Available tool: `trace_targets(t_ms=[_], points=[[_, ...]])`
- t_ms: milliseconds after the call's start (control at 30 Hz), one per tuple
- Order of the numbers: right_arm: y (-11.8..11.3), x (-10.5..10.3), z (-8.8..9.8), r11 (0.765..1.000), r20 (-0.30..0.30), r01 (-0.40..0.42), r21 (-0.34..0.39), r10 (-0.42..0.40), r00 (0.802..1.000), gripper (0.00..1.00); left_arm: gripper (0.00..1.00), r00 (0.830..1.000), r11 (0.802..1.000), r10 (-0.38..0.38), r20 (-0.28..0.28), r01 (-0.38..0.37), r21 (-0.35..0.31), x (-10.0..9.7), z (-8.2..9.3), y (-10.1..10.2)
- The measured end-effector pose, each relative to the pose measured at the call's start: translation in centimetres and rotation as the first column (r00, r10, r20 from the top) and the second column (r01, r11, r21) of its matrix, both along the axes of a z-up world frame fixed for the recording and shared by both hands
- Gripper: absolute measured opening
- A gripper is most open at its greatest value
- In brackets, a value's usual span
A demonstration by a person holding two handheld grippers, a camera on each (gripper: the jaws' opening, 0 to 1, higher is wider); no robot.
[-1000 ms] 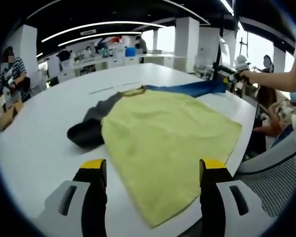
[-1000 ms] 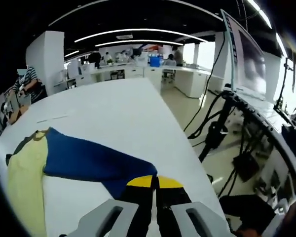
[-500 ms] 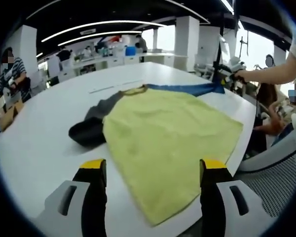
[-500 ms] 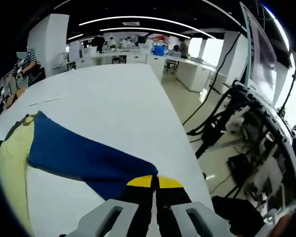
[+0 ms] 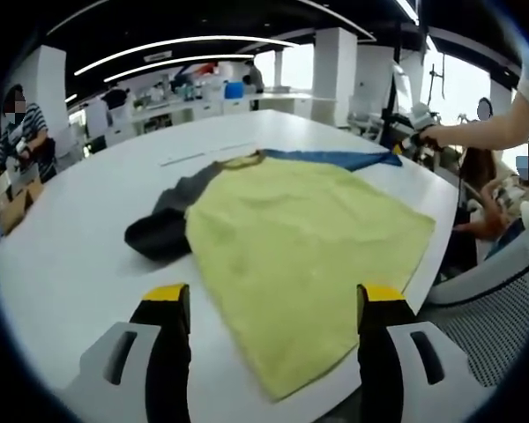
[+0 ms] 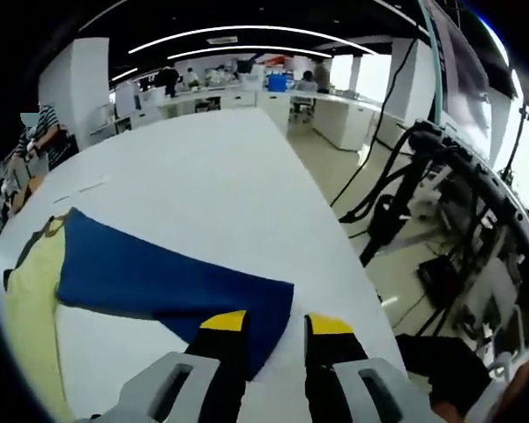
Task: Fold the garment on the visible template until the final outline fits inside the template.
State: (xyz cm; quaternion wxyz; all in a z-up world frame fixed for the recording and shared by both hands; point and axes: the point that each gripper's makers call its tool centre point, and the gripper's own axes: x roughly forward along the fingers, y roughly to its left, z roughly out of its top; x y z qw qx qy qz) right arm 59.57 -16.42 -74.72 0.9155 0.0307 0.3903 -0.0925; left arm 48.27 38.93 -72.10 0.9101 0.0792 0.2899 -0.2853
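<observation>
A garment lies spread on the white table. Its yellow body is in the middle, a dark grey sleeve lies crumpled to the left, and a blue sleeve stretches away at the far side. My left gripper is open over the yellow hem, holding nothing. In the right gripper view the blue sleeve lies flat, its end corner under the left jaw. My right gripper stands open there. The yellow body shows at the left.
A thin tape line marks the table beyond the collar. The table edge runs close on the right, with a mesh chair beside it. Cables and a monitor stand crowd the floor past the edge. People sit at far desks.
My right gripper has opened and let go of the blue sleeve's end, which now rests flat on the table. The left gripper has not moved.
</observation>
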Motion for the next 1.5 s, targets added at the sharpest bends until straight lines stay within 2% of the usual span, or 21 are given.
trace_targets(t_ms=[133,200,333,533,667,733,800,867,933,1000,1067,1167,1333,1400,1500], points=[[1.0,-1.1,-0.1,0.999,0.002,0.018,0.034,-0.018,1.000,0.26,0.74,1.000,1.000,-0.002,-0.001,0.002,-0.001,0.0,-0.2,0.2],[0.2,-0.7,-0.8,0.998,0.002,0.024,0.054,-0.024,1.000,0.27,0.74,1.000,1.000,-0.001,0.000,0.001,-0.003,0.1,-0.2,0.4],[1.0,-1.5,-0.8,0.997,0.006,0.032,0.068,-0.033,0.999,0.26,0.74,1.000,1.000,-0.004,0.003,0.004,-0.004,0.3,-0.3,0.5],[-0.6,-0.4,-2.2,0.996,0.001,0.033,0.081,-0.034,0.999,0.25,0.73,1.000,1.000,-0.006,0.003,0.006,-0.003,0.4,-0.4,0.7],[-1.1,-0.5,-2.5,0.995,-0.005,0.038,0.087,-0.037,0.999,0.23,0.73,1.000,1.000,-0.004,0.005,0.004,-0.001,0.4,-0.4,0.9],[-1.6,0.3,-3.5,0.996,-0.014,0.037,0.086,-0.036,0.999,0.22,0.73,1.000,1.000,-0.001,0.004,0.001,0.000,0.3,-0.4,1.0],[-1.1,-0.6,-3.1,0.996,-0.015,0.036,0.087,-0.035,0.999,0.21,0.72,1.000,1.000,0.000,0.003,0.000,0.004,0.2,-0.4,1.1],[-1.5,0.3,-3.9,0.995,-0.018,0.039,0.089,-0.037,0.999,0.19,0.72,1.000,1.000,0.002,0.004,-0.002,0.007,0.2,-0.4,1.3],[-1.8,0.5,-4.0,0.995,-0.015,0.044,0.090,-0.043,0.999,0.18,0.72,1.000,1.000,0.007,0.008,-0.007,0.008,0.3,-0.3,1.4],[-1.0,-0.8,-3.2,0.995,-0.011,0.047,0.088,-0.046,0.999,0.18,0.72,1.000,1.000,0.012,0.009,-0.012,0.009,0.3,-0.2,1.5],[-1.3,0.1,-3.8,0.994,-0.008,0.051,0.094,-0.050,0.999,0.17,0.72,1.000,1.000,0.012,0.006,-0.013,0.011,0.2,-0.3,1.6],[-0.9,-0.7,-3.5,0.991,0.001,0.070,0.110,-0.071,0.997,0.15,0.72,1.000,1.000,0.014,0.003,-0.014,0.013,0.1,-0.4,1.6],[-0.8,-0.6,-3.6,0.990,0.005,0.083,0.111,-0.084,0.996,0.11,0.71,1.000,1.000,0.015,-0.002,-0.015,0.018,0.1,-0.7,2.0],[-1.0,0.1,-3.9,0.992,0.000,0.082,0.100,-0.082,0.997,0.10,0.71,1.000,1.000,0.014,-0.005,-0.014,0.024,0.1,-0.8,2.1],[-0.8,-0.4,-3.7,0.991,-0.006,0.087,0.103,-0.087,0.996,0.08,0.71,1.000,1.000,0.013,-0.003,-0.013,0.023,0.1,-0.9,2.4]])
